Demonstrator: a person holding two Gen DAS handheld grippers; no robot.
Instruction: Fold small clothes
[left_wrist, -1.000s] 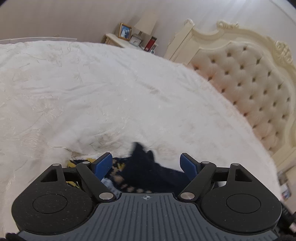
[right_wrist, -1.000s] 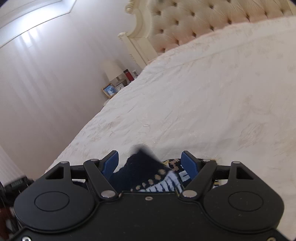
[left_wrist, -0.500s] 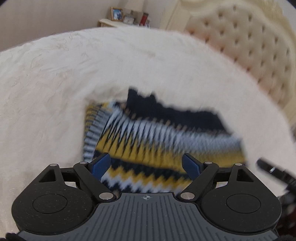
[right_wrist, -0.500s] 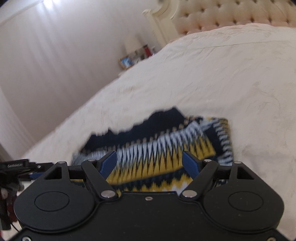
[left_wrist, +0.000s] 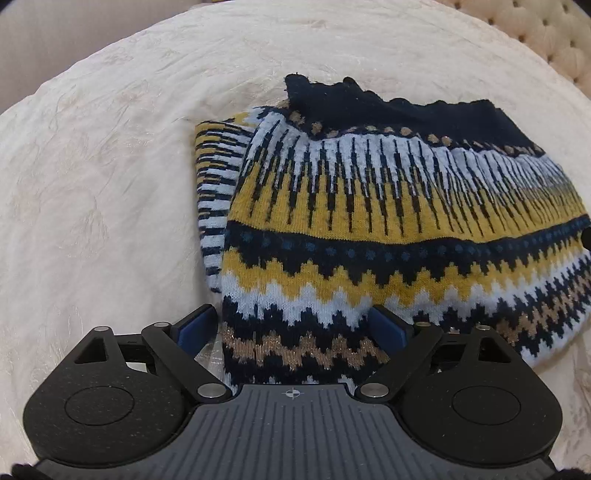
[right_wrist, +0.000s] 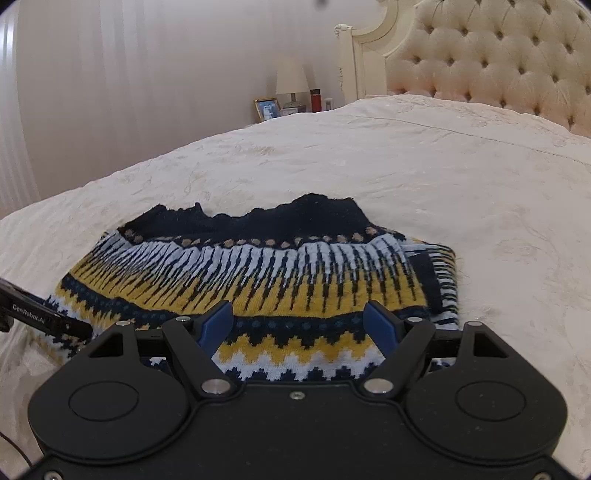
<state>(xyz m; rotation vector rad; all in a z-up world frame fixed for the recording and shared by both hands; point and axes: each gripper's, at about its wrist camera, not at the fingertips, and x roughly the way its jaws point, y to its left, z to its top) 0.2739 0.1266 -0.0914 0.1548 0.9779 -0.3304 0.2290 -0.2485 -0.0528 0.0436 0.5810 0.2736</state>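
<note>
A small knitted sweater with navy, yellow, white and gold zigzag bands lies folded on the cream bedspread. It also shows in the right wrist view. A sleeve is tucked under its edge. My left gripper is open over the sweater's near left edge, the knit lying between the blue pads. My right gripper is open over the sweater's near edge. The left gripper's black arm shows at the sweater's left side in the right wrist view.
A tufted cream headboard stands at the back right. A bedside table holds a lamp, a framed photo and a red bottle. White curtains hang behind the bed.
Both grippers have pulled back and up from the sweater. It was bunched between the fingers one second ago; now it lies spread and folded on the bed.
</note>
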